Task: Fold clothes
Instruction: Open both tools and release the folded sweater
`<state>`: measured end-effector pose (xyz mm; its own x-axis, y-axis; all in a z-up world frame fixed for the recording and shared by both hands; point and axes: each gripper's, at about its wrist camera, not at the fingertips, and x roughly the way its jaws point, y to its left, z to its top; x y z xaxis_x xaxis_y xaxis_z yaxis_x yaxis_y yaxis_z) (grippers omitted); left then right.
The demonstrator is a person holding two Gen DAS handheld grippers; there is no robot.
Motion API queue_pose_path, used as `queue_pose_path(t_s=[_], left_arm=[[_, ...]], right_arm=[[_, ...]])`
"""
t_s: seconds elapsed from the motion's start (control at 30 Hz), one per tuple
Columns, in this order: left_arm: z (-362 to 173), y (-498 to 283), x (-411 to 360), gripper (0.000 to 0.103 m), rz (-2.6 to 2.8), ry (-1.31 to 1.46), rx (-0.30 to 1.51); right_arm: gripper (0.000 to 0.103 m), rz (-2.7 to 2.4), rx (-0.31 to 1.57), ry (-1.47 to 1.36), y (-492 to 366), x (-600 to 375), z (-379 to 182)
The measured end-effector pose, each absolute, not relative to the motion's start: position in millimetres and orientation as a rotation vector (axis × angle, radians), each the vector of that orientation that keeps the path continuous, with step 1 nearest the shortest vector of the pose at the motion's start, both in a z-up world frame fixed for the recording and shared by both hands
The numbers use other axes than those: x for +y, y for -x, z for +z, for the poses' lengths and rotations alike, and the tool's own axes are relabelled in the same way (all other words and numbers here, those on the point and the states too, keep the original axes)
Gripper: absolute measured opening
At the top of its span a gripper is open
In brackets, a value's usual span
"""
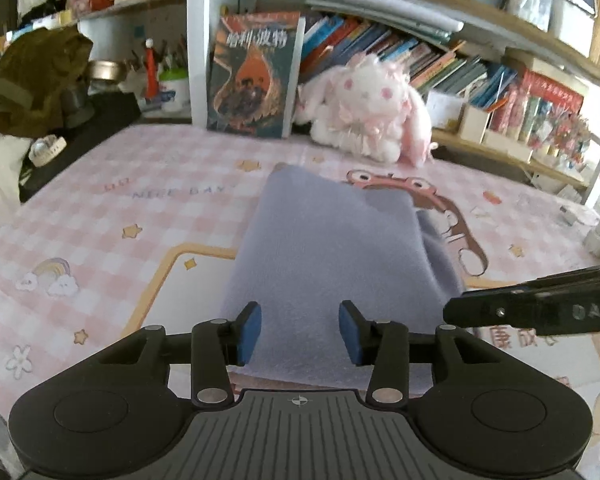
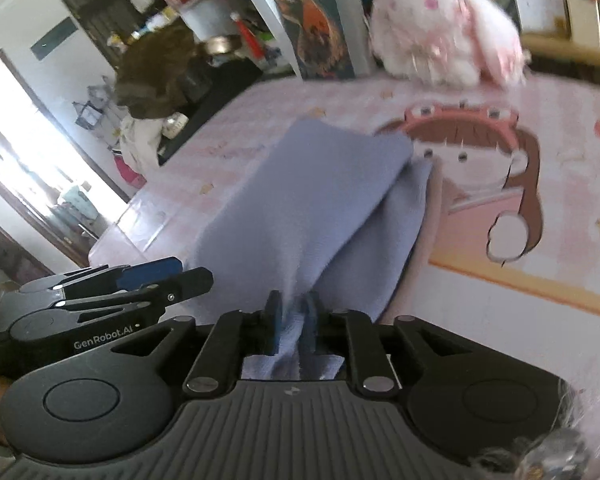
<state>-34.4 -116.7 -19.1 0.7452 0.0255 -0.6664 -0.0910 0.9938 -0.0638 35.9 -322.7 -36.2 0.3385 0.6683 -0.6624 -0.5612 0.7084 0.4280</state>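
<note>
A lavender folded cloth (image 1: 332, 248) lies on the pink checked table mat (image 1: 100, 216); it also shows in the right wrist view (image 2: 320, 200). My left gripper (image 1: 300, 332) is open, its blue pads either side of the cloth's near edge, just above it. My right gripper (image 2: 294, 320) is shut on the cloth's near edge, which bunches between its pads and lifts off the mat. The right gripper shows side-on in the left wrist view (image 1: 540, 312). The left gripper shows in the right wrist view (image 2: 148, 280).
A white and pink plush rabbit (image 1: 372, 108) and an upright book (image 1: 256, 76) stand at the mat's far edge. Bookshelves (image 1: 460, 60) rise behind. A dark green garment (image 1: 36, 80) is piled at the far left.
</note>
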Motion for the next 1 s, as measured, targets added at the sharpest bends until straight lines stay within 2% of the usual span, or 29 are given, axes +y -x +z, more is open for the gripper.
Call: queue_pose_path(t_s=[0.07,0.13,0.17,0.23,0.3,0.53,0.63,0.7,0.87,1.0], left_arm=[[-15,38,-119,0.043,0.059,0.093,0.723],[-12,41,-121,0.043,0.054,0.093,0.719],[-10,43,-122,0.044,0.052,0.092,0.716],[-6,47,-124,0.045,0.047,0.091,0.712],[-6,49,-128,0.050,0.041,0.078,0.719],[-10,53,-141,0.050,0.012,0.052,0.761],[-11,55,-147,0.051,0.001,0.049,0.771],[-11,56,-149,0.057,0.002,0.047,0.778],[-13,59,-152,0.070,0.006,0.041,0.796],[-13,60,-151,0.076,0.017,0.047,0.808]], right_arm=[[0.035,0.805,0.899,-0.104,-29,-328,-30],[0.037,0.806,0.872,-0.077,-22,-333,-24],[0.042,0.807,0.858,-0.064,-18,-335,-20],[0.045,0.801,0.839,-0.033,-12,-339,-17],[0.049,0.783,0.838,0.000,-8,-341,-20],[0.058,0.753,0.867,-0.002,0,-350,-27],[0.066,0.736,0.877,0.008,3,-350,-30],[0.074,0.727,0.884,0.016,5,-349,-32],[0.084,0.730,0.910,0.006,10,-350,-36],[0.086,0.724,0.930,-0.014,9,-352,-39]])
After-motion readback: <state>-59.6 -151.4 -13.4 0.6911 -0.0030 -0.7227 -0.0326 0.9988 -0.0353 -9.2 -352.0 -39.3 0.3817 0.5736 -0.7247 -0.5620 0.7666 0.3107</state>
